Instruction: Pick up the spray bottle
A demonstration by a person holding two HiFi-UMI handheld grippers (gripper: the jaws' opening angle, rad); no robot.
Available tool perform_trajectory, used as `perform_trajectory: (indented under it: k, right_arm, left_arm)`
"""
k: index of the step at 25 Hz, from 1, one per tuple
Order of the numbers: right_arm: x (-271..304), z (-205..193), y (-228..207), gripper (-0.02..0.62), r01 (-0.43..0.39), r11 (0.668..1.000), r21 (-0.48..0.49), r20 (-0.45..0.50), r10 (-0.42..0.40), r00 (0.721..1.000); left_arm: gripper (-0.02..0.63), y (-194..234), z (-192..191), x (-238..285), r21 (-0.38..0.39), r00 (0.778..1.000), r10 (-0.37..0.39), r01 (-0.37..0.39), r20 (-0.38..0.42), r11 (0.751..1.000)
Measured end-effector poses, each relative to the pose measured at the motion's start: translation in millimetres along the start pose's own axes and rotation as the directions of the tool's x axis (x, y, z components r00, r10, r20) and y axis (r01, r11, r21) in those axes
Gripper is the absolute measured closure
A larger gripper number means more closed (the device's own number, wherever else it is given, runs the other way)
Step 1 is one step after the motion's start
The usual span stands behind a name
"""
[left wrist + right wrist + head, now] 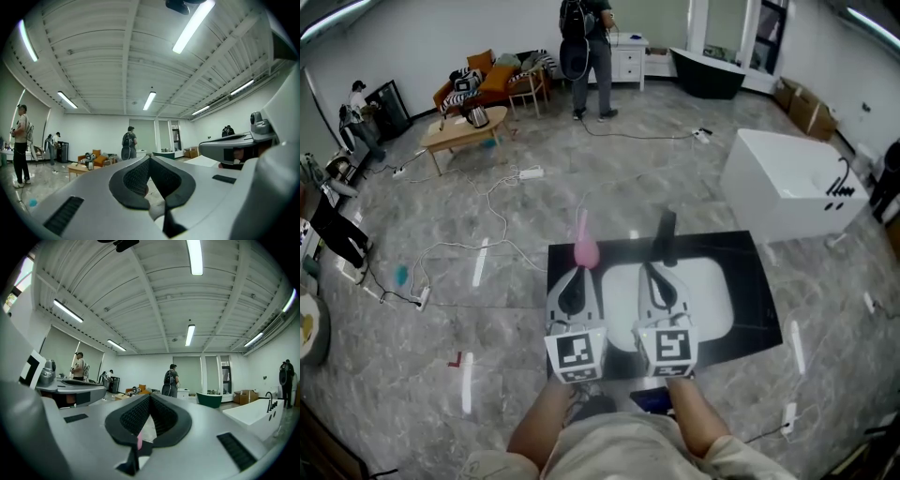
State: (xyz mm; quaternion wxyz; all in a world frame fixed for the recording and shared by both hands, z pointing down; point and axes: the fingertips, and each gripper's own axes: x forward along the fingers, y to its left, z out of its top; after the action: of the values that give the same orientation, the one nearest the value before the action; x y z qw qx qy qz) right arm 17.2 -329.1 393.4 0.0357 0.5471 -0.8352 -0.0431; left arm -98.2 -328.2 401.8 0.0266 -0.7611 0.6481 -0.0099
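step: approach, pre-grasp. Nothing held yet, bottle untouched as far as I can see.
bottle: pink spray bottle [585,246] stands upright near upper-left corner of the black counter [755,305], centre of head view, left of the white sink [712,281].
L gripper: L gripper [577,274] sits just below the bottle in frame, nose pointing at it. Jaws closed tip to tip, nothing between them (own view confirms [150,158]). Can't tell if the tip touches the bottle.
R gripper: R gripper [649,272] over the sink, right of the bottle, in line w/ the black tap [666,236]. Jaws also closed, empty [150,397].
next (my read): L is the nearer one. Needs jaws opened wide enough for the bottle body, lined up on body or neck, pushed in so the pads straddle it, then close and lift.
risk: closed nose pushed fwd could tip the bottle off the counter edge, so open before closing in.
bg: ppl and furniture at far end of room, not relevant.
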Motion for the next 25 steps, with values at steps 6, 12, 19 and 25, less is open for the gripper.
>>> perform_trajectory:
  k: [6, 12, 19, 25]
  right_arm:
    - [46, 1, 11, 0.600, 0.011, 1.000, -0.021, -0.007, -0.012, 1.000]
    - [70, 1, 15, 0.600, 0.037, 0.999, -0.019, -0.009, -0.037, 0.999]
    - [84, -6, 4, 0.600, 0.021, 1.000, -0.013, -0.019, -0.021, 1.000]
    - [86, -9, -11, 0.600, -0.004, 1.000, -0.003, -0.017, 0.004, 1.000]
  left_arm:
    - [0.604, 35, -4, 34, -0.012, 1.000, -0.006, 0.006, 0.001, 1.000]
    - [0.604, 50, -6, 54, -0.010, 0.999, -0.031, 0.031, 0.008, 0.999]
    - [0.604, 49, -16, 72, -0.008, 1.000, -0.016, 0.016, -0.015, 1.000]
    - [0.604, 38, -18, 82, 0.006, 1.000, 0.009, -0.009, -0.028, 1.000]
